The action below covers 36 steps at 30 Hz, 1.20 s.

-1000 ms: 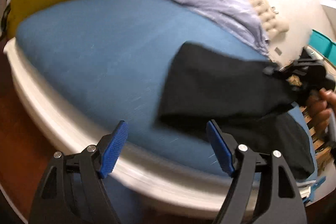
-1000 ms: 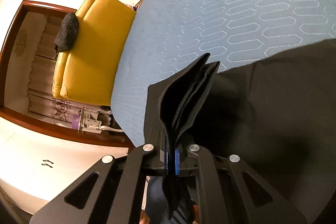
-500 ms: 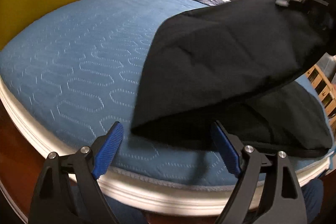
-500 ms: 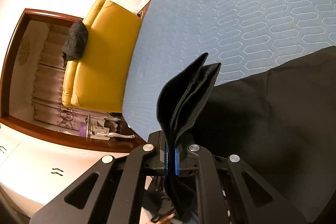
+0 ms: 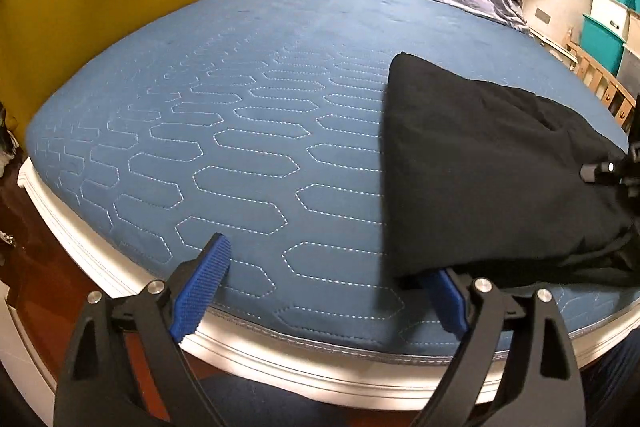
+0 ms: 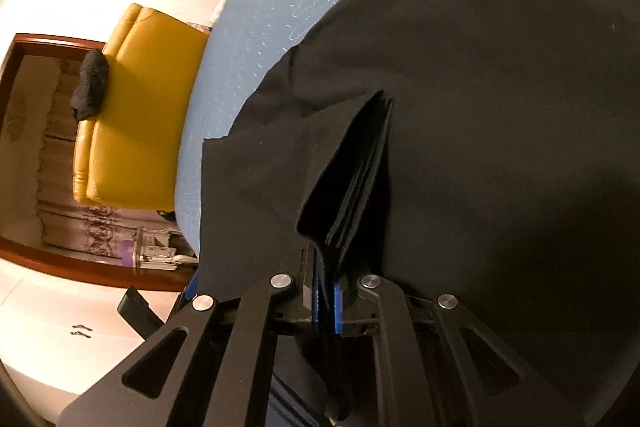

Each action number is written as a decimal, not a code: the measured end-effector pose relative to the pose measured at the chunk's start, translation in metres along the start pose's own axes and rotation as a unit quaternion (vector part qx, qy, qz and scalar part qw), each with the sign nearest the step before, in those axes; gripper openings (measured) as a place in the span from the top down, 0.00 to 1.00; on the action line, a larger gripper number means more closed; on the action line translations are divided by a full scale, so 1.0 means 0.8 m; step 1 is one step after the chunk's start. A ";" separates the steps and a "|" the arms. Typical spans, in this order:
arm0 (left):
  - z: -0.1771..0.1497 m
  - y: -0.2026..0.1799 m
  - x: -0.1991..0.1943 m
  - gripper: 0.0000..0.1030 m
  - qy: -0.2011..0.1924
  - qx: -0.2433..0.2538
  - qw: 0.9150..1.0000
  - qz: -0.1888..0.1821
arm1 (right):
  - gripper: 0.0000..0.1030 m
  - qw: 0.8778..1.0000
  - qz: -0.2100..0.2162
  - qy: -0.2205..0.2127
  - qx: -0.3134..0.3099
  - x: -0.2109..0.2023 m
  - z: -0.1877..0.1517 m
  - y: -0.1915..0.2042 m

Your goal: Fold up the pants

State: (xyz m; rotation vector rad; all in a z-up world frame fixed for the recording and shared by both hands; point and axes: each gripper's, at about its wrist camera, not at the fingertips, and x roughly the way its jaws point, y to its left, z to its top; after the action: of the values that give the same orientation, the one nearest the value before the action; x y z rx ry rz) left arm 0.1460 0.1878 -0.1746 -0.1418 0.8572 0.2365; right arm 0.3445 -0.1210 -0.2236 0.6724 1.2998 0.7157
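Black pants [image 5: 500, 167] now lowered onto bed [image 5: 240, 87], right tongs [image 6: 326, 301] clenched on them, left tongs [image 5: 324, 291] just widened, seemingly free; no legible writing.

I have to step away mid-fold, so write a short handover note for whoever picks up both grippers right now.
Left gripper: open, its jaws have just been opening wider, nothing pinched; its right pad is tucked under the near corner of the black pants.
Right gripper: shut on a bunched edge of the pants, several layers standing up between the pads.
Pants: folded over on the right side of the blue quilted bed, near its edge.
Done: one fold laid over.
Left: probably let go with the right, flatten the cloth, and fold again if it should end up smaller.
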 end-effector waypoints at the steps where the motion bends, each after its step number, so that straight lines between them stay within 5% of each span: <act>1: 0.002 0.001 0.002 0.11 0.000 0.004 1.000 -0.001 | 0.90 1.000 0.002 -0.001 -0.004 -0.001 0.000 0.000; 5: 0.002 0.005 0.006 0.11 0.001 0.010 1.000 -0.002 | 0.70 1.000 0.003 -0.009 -0.018 -0.011 0.008 0.006; 7: 0.003 0.003 0.007 0.10 0.001 0.011 1.000 0.001 | 0.30 0.999 0.027 -0.021 -0.020 -0.020 0.011 0.009; 9: 0.004 0.004 0.008 0.10 0.002 0.007 1.000 0.001 | 0.19 0.998 0.018 -0.037 -0.036 -0.020 0.019 0.023; 12: 0.004 0.003 0.009 0.10 0.002 0.004 1.000 0.001 | 0.20 0.999 0.010 -0.028 -0.030 -0.007 0.033 0.026; 13: 0.005 0.003 0.009 0.09 0.003 0.004 1.000 0.001 | 0.28 0.999 0.014 -0.033 -0.022 -0.006 0.037 0.024; 15: 0.004 0.003 0.008 0.09 0.003 0.002 1.000 0.000 | 0.47 0.999 0.015 -0.035 -0.008 -0.004 0.044 0.018; 17: 0.003 0.003 0.009 0.09 0.003 0.002 1.000 -0.001 | 0.93 1.000 -0.002 -0.026 -0.006 0.006 0.048 0.016; 22: 0.004 0.002 0.005 0.09 0.002 0.004 1.000 -0.002 | 0.93 0.993 -0.015 -0.073 -0.090 -0.018 0.043 0.056; 28: 0.002 0.000 0.004 0.09 0.007 0.007 1.000 -0.005 | 0.93 0.995 -0.050 -0.059 -0.062 0.003 0.038 0.016; 33: -0.007 0.009 -0.018 0.10 0.016 0.017 1.000 -0.016 | 0.93 0.995 -0.038 -0.067 -0.061 0.004 0.036 0.007; 36: -0.014 0.023 -0.046 0.13 0.009 0.005 0.999 -0.030 | 0.77 0.993 -0.061 -0.074 -0.065 -0.010 0.037 0.013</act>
State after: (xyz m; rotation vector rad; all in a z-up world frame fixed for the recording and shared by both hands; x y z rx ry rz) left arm 0.1098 0.1979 -0.1542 -0.1602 0.8702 0.1742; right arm 0.3716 -0.1221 -0.2064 0.5248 1.1382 0.6331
